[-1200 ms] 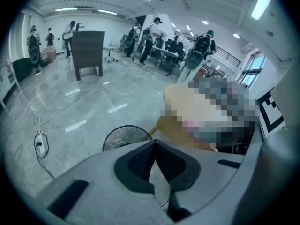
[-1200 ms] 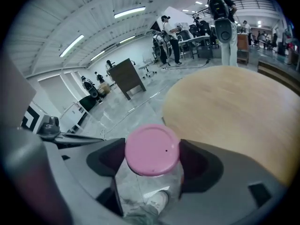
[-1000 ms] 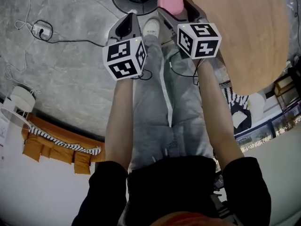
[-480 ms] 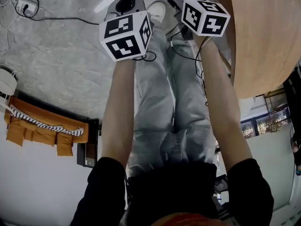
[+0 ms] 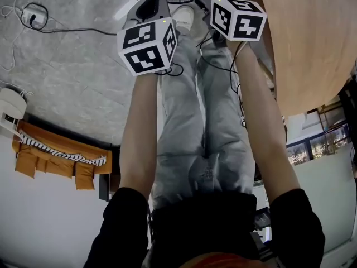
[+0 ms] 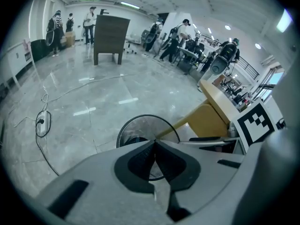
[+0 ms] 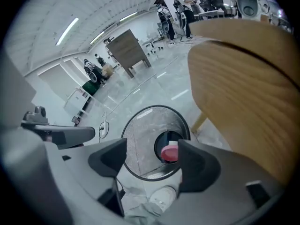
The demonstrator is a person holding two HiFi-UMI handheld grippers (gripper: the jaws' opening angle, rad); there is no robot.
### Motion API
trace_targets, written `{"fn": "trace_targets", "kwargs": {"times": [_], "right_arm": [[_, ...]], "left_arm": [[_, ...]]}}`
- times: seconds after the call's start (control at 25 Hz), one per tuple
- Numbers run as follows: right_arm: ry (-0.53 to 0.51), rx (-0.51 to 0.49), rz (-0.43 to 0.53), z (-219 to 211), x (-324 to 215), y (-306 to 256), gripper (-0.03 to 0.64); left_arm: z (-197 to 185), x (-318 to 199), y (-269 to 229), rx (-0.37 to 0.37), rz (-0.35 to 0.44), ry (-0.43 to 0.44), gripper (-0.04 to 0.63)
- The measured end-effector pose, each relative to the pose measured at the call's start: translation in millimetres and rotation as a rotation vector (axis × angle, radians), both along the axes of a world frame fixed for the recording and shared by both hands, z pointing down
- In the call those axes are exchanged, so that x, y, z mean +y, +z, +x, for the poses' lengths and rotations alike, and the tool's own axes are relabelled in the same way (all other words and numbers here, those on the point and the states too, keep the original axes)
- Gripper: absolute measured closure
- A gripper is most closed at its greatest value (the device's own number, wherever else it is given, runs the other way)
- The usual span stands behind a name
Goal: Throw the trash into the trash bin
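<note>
The trash [image 7: 169, 153] is a small pink thing with a round top, and a white bit [image 7: 173, 144] shows just behind it. It sits deep down in the trash bin [image 7: 140, 139], over the dark bottom, on the side nearest the wooden table [image 7: 243, 78]. The bin is round and made of see-through wire mesh.

The right gripper [image 7: 153, 146] hangs over the bin with its jaws wide apart and nothing in them. The pink thing is far below the jaws. It peeks out next to the jaw on the table side. Its round face points up at the camera. I can't tell which way its long side runs.

The left gripper [image 6: 154, 143] has its jaws pressed together, with nothing between them.
</note>
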State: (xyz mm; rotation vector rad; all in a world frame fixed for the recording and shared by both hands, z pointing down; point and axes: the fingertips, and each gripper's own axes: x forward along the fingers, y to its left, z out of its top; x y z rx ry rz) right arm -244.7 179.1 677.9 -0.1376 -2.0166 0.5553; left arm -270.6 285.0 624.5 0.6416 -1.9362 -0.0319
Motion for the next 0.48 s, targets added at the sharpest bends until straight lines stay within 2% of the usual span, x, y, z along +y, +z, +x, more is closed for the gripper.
{"fn": "trace_targets", "kwargs": {"times": [0.28,0.36,0.4,0.44,0.48], "right_arm": [[0.072,-0.047,-0.041,20,-15,-55,0.284],[0.098,-0.067,-0.041,27,-20,-76,0.305],[0.118,-0.076,-0.027,30,-26,-86,0.354],[0.143,-0.084,-0.004,34,-33,-96,0.466],[0.170,-0.091,0.023,38,-41,-105,0.539]], "left_arm": [[-1,-35,-49,-0.049,0.024,0.090,0.588],[2,-41,-65,-0.060,0.023,0.123,0.588],[4,-44,-73,-0.064,0.022,0.140,0.588],[5,-47,-81,-0.068,0.020,0.155,0.588],[6,-51,-90,-0.074,0.021,0.171,0.588]]}}
